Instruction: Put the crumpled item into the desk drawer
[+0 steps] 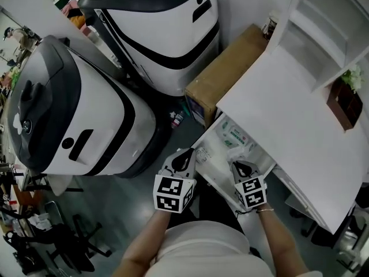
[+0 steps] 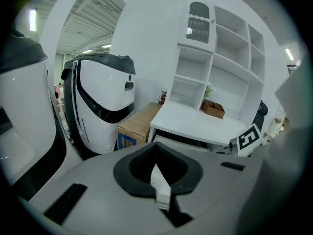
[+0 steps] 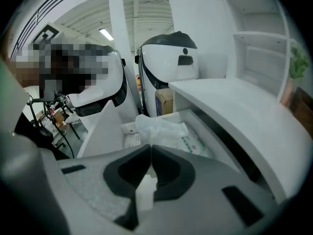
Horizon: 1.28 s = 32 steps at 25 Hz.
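The white desk's [image 1: 288,108] drawer [image 1: 214,179] stands pulled open below the desktop. In it lies a crumpled clear plastic item [image 3: 159,126] on top of flat printed packets [image 1: 233,134]. My left gripper [image 1: 185,154] hangs just left of the drawer's front corner, jaws shut and empty; its own view [image 2: 156,145] looks over the desk [image 2: 190,119]. My right gripper [image 1: 239,166] is over the drawer's near end, a little short of the crumpled item [image 1: 237,153], jaws shut [image 3: 150,148] with nothing between them.
Two big white-and-black machines [image 1: 69,108] [image 1: 167,27] stand left of the desk. A cardboard box [image 1: 225,74] sits between them and the desk. A white shelf unit [image 1: 328,22] and a brown planter box [image 1: 346,105] are on the desktop. A black chair base [image 1: 52,241] is at lower left.
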{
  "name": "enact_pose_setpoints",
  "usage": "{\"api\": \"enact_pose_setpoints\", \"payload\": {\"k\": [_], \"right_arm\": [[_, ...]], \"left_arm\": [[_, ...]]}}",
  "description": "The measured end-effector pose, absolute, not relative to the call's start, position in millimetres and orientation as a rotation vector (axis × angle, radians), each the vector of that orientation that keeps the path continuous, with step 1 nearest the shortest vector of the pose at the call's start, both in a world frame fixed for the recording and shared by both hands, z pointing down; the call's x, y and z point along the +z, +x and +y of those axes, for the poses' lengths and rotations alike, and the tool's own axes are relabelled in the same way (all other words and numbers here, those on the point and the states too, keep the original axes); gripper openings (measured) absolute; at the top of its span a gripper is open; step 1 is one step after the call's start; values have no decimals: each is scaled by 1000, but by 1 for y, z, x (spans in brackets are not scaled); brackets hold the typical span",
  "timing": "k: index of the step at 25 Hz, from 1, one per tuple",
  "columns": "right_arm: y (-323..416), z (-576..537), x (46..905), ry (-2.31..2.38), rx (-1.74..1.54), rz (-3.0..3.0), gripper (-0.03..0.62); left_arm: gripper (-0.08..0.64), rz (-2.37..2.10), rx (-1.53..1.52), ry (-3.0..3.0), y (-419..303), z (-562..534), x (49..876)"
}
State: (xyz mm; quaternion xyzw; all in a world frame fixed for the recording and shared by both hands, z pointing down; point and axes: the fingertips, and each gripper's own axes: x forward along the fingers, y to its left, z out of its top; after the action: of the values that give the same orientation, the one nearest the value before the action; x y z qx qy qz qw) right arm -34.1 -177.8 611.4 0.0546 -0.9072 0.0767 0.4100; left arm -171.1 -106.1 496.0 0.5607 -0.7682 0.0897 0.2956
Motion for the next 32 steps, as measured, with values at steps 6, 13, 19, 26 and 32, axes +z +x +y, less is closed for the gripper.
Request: {"api": "enact_pose_setpoints", "payload": {"k": [6, 13, 19, 26, 32], "right_arm": [[-39, -172, 645, 55, 119, -2200, 15], [-39, -164, 675, -33, 87, -2110, 15], [-35, -157, 698, -102, 50, -2051, 15], [-28, -158, 723, -140, 27, -1967, 15], [-23, -156, 736, -145, 33, -1917, 15]], "left_arm": [[-8, -2048, 248, 1427, -174, -96, 506], [-8, -2067, 254, 1362, -178, -84, 511], [-8, -2078, 250, 1315, -181, -75, 514], [-8, -2078, 250, 1282, -177, -68, 516], [-8, -2074, 260, 1278, -175, -68, 518]]}}
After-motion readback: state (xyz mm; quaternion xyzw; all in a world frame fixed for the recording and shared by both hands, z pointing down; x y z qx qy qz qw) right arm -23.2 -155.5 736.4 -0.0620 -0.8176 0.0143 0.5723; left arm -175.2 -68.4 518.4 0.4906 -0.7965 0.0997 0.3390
